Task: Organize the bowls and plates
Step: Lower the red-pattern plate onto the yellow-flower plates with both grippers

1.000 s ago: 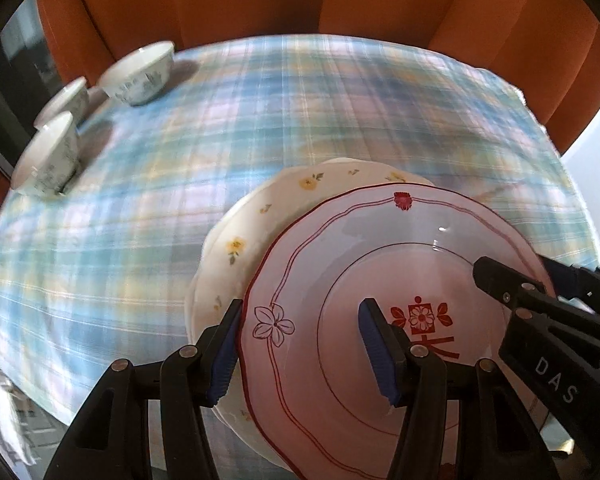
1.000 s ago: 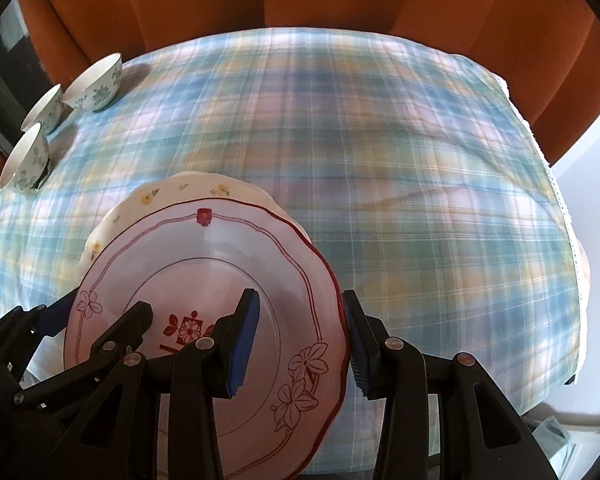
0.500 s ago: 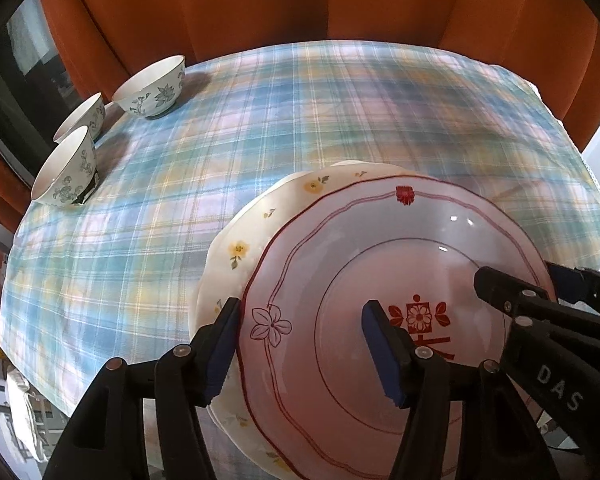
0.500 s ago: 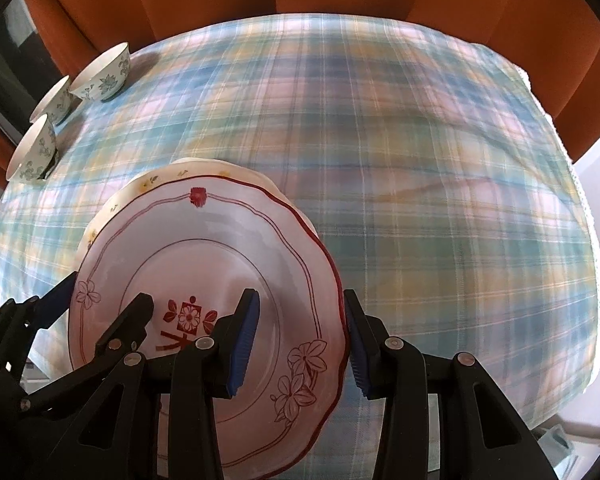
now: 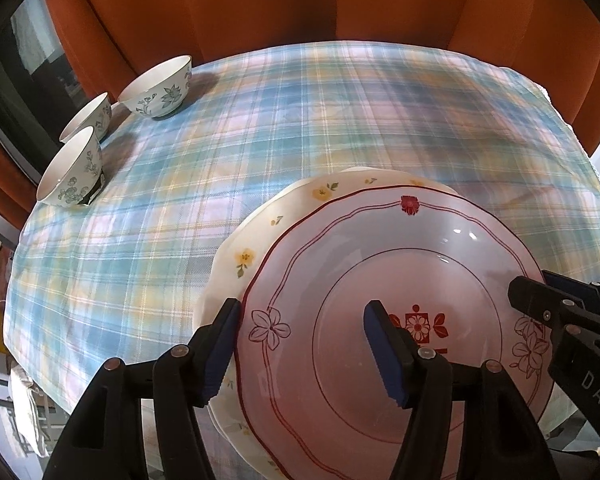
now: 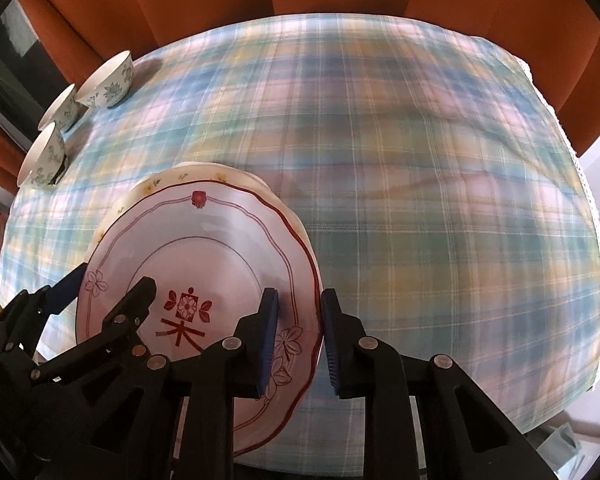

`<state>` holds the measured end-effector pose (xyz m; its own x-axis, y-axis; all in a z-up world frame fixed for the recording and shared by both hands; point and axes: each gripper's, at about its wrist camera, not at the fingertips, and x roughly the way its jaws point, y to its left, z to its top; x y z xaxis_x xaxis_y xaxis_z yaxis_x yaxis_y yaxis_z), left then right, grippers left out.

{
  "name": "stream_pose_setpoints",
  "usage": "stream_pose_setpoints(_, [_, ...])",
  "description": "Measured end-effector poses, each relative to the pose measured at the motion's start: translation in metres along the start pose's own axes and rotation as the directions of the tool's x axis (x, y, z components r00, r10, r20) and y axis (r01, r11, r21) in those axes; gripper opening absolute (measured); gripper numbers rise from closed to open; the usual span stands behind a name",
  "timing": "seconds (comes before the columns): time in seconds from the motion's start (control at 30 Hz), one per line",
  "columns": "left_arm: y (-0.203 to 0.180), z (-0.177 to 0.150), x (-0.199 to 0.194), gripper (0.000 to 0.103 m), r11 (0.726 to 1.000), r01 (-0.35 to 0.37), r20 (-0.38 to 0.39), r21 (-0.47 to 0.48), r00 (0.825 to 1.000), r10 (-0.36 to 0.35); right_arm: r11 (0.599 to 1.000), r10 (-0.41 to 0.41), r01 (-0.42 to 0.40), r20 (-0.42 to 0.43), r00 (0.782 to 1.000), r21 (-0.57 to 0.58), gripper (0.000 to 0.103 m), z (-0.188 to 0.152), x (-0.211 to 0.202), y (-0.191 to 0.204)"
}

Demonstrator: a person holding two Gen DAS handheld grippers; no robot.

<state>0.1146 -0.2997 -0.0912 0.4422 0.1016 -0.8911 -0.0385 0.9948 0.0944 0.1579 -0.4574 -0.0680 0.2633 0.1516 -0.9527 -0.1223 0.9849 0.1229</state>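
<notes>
While red-patterned plate [image 6: 204, 264] lies stacked on yellow-flowered plate [image 5: 260, 240] at near edge | right gripper [image 6: 298, 344] just closed, clamping red plate's right rim | left gripper [image 5: 304, 352] opening, astride left rim, pads clear | three bowls [image 5: 160, 92] unstacked far left, pending

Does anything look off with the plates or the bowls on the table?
The red-trimmed plate sits off-centre on the yellow-flowered plate, whose rim shows only on one side. One of the three bowls at the far corner leans against a small dark object.
</notes>
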Motion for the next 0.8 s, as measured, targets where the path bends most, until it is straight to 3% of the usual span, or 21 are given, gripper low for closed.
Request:
stream_pose_setpoints(0.5, [0.010, 0.004, 0.002, 0.068, 0.999, -0.036, -0.007, -0.029, 0.999, 0.036, 1.000, 0.001, 0.000, 0.012, 1.000, -0.026, 0.025, 0.012, 0.006, 0.013])
stream_pose_setpoints(0.8, [0.010, 0.002, 0.000, 0.083, 0.999, -0.025, -0.017, -0.036, 1.000, 0.024, 0.999, 0.008, -0.007, 0.018, 1.000, -0.052, 0.026, 0.011, 0.007, 0.019])
